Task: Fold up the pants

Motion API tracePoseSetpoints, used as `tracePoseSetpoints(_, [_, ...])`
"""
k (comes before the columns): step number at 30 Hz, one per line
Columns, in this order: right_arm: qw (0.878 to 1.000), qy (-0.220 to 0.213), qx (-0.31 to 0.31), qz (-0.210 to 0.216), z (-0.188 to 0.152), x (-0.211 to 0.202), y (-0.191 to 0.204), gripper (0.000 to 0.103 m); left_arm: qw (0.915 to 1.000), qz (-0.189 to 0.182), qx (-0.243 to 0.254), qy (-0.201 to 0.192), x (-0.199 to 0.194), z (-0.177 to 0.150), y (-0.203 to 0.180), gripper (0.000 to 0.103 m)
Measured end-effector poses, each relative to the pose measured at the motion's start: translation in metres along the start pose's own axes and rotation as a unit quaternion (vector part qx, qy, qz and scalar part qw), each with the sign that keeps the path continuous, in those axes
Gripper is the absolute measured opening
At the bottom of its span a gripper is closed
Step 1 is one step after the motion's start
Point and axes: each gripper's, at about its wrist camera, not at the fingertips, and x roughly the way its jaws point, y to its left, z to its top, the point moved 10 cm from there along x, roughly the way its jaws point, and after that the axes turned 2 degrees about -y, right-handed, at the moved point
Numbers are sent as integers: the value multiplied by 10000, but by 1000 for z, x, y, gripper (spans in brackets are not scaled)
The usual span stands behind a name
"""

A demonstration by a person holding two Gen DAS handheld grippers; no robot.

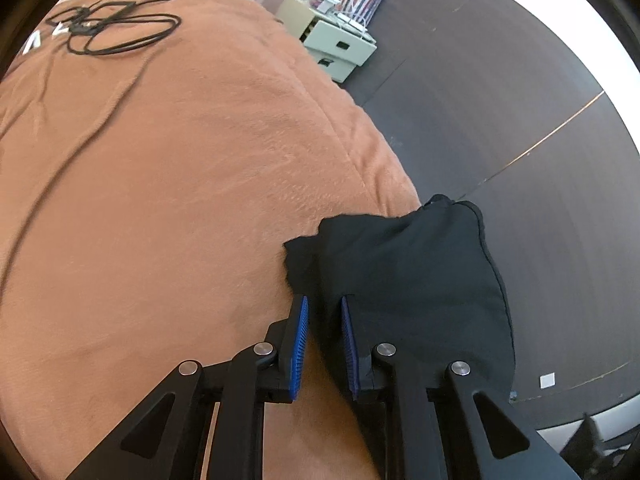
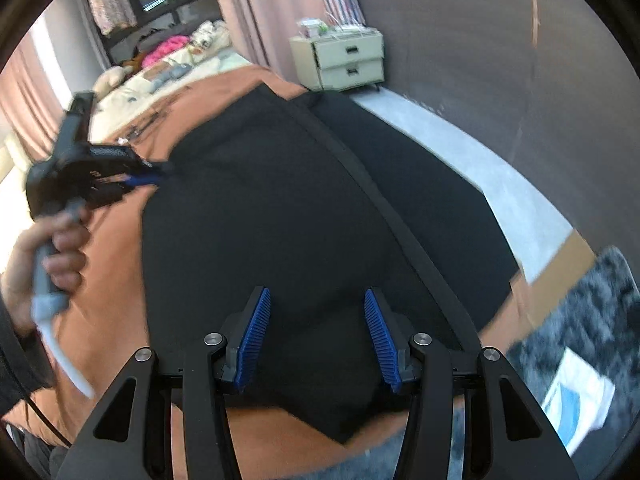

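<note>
- I can read no word, number or brand in either view.
- White marks at the far left edge of the brown blanket (image 1: 160, 152) look like letter strokes, perhaps "V", but I cannot make them out.

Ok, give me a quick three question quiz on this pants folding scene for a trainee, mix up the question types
1. True or false: the left hand-held gripper has black pants fabric between its fingers.
2. Multiple choice: the pants lie on A) an orange blanket, B) a wooden table, C) a white sink.
3. Fill in: the right hand-held gripper is ____ above the pants, gripping nothing.

Key
1. True; the fabric sits in a narrow gap.
2. A, the orange blanket.
3. Open.
</note>
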Motion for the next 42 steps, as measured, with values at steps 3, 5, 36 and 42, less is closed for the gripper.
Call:
tracePoseSetpoints(3, [9998,137,107,-137,-8,-10,-15,47,9999,86,126,17,-15,-2,5,19])
tracePoseSetpoints(5, [9994,207,174,-230,-10,-21,-22,47,9997,101,200,12,-28,-3,7,21])
tracePoseSetpoints(36, [9965,-742,212,-331,-32,-182,95,103,9815,138,1765,-728,-274,-65,-7,103])
tracePoseSetpoints(42, [9962,-810,121,-284,-46,-196,114,103,9757,205,1949,-982,-319,-84,-2,103])
